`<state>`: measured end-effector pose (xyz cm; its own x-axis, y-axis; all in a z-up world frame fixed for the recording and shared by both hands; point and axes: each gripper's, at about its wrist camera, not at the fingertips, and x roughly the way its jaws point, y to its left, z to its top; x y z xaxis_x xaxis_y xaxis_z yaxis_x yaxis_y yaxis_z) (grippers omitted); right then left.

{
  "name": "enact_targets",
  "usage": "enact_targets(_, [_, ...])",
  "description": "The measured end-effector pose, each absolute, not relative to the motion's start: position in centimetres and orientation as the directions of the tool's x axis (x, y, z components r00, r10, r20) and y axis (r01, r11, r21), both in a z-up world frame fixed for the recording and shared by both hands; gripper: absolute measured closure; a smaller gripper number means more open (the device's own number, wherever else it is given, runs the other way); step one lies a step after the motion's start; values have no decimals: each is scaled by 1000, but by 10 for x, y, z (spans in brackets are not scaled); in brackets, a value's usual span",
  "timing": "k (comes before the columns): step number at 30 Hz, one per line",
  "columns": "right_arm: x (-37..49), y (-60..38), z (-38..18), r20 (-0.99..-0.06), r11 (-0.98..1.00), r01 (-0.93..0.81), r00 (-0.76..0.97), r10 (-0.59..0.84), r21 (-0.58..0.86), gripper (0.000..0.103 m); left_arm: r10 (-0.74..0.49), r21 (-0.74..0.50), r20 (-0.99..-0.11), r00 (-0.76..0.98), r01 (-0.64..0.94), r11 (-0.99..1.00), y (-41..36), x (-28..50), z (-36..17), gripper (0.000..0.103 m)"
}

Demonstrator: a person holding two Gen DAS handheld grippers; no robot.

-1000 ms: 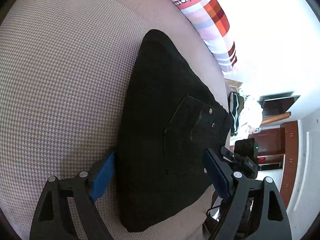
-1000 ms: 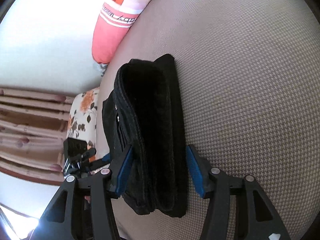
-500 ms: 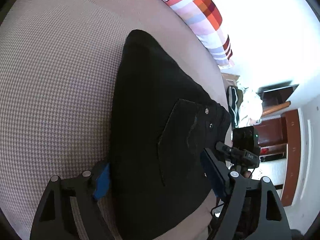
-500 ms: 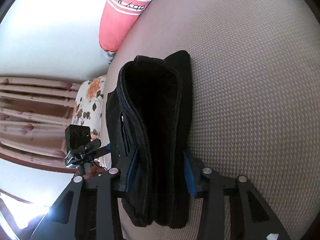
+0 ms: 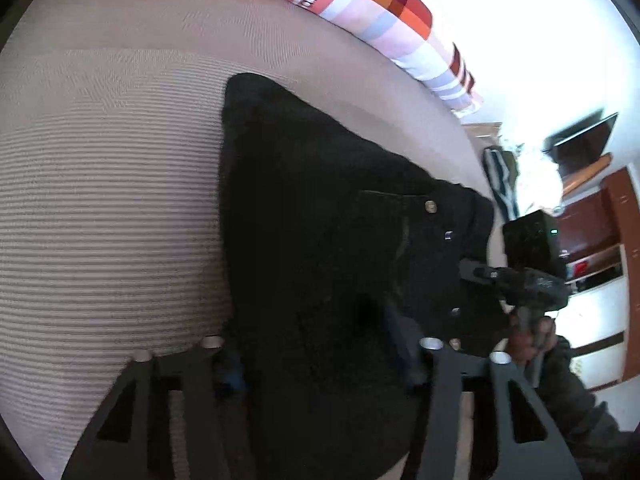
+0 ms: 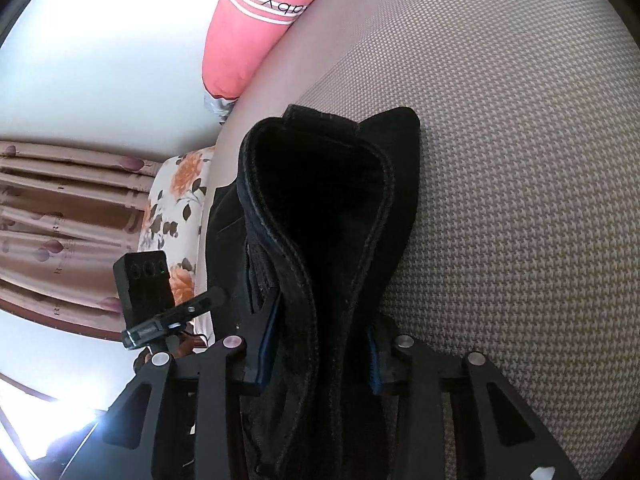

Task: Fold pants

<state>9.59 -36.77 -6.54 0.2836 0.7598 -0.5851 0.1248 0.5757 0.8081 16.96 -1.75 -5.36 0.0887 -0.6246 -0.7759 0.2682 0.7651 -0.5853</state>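
Your black pants (image 5: 328, 240) are matt, heavy cloth with shiny metal rivets. The bed cover (image 6: 520, 160) is a coarse houndstooth weave. Your tongs (image 6: 320, 350) look like matt black plastic, with blue pads (image 6: 269, 334) and bright metal screws.

Under my stuff is a bed (image 5: 112, 184) with a beige houndstooth cover. My folded black pants (image 5: 320, 248) lie on it mid-frame, and a pink striped pillow (image 5: 360, 4) rests along its far edge, top of the frame.

Open bedspread (image 6: 520, 160) beside pants (image 6: 332, 208); pillow (image 6: 248, 40) beyond.
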Motion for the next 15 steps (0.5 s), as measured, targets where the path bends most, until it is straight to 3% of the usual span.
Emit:
enact_targets(5, [95,-364,-65,-589,576,138,293,753,806,71,-630,-601,-771,90,223,767,-7,169,-59,65])
enact_targets(15, [91,-360,-63,-596,583,148,315,738,799,71,-614,-582,-783,102,231,780,-8,167,-58,65])
